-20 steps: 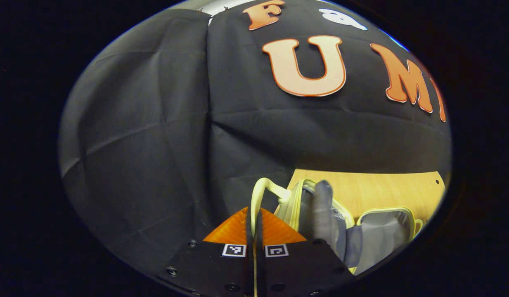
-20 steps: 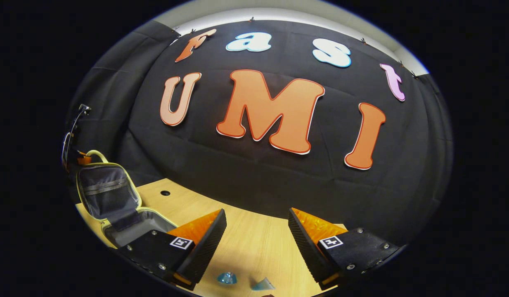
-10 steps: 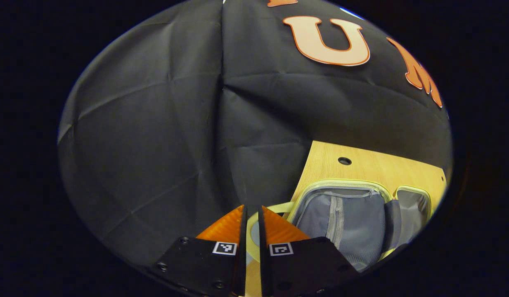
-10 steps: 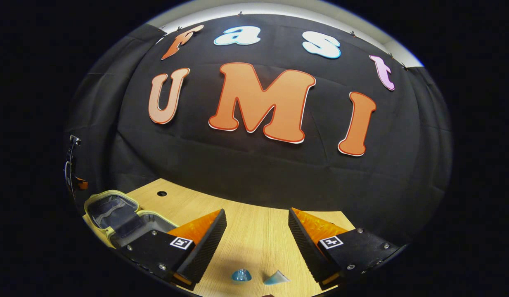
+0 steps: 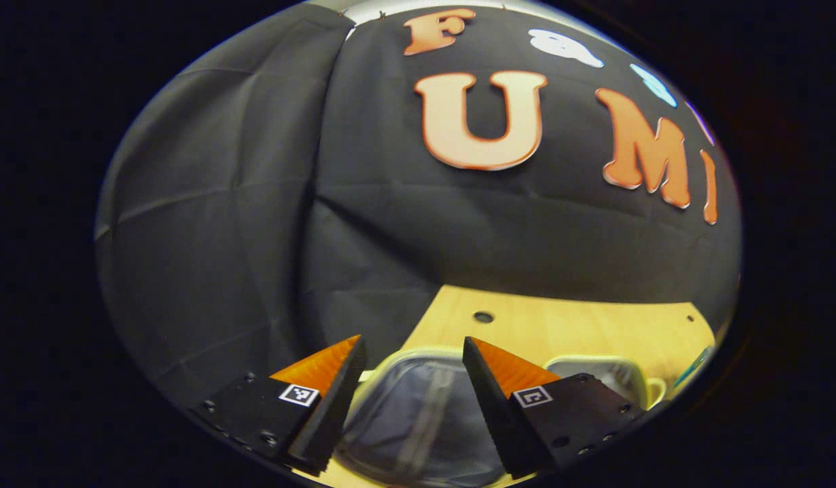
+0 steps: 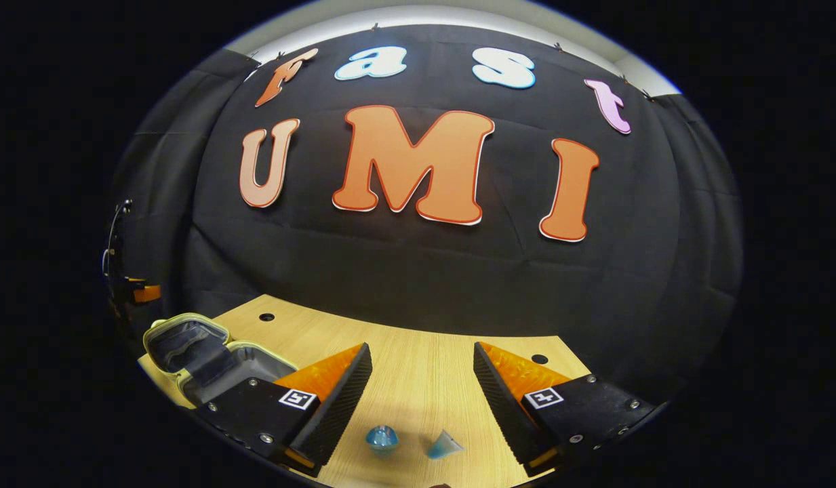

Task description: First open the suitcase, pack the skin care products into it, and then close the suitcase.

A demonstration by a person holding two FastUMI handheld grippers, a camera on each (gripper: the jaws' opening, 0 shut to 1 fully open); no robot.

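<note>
The pale yellow suitcase (image 6: 187, 342) lies open on the wooden table (image 6: 418, 379), its grey-lined lid flat at the left. In the left gripper view the lid's lining (image 5: 418, 413) sits just below and between the fingers of my left gripper (image 5: 412, 349), which stands open and holds nothing. My right gripper (image 6: 423, 356) is open above the table's middle. Two small blue skin care items, a round one (image 6: 382, 438) and a cone-shaped one (image 6: 445, 445), rest on the table between its fingers, near the front edge.
The left gripper (image 6: 136, 293) is visible at the far left of the right gripper view, beyond the suitcase. Small round holes (image 6: 266, 316) mark the table's back. The black cloth wall rises right behind the table.
The lid has dropped from upright to flat. My left gripper let go of the suitcase handle and opened wide, moving right over the lid. The right gripper tilted slightly down, staying open.
</note>
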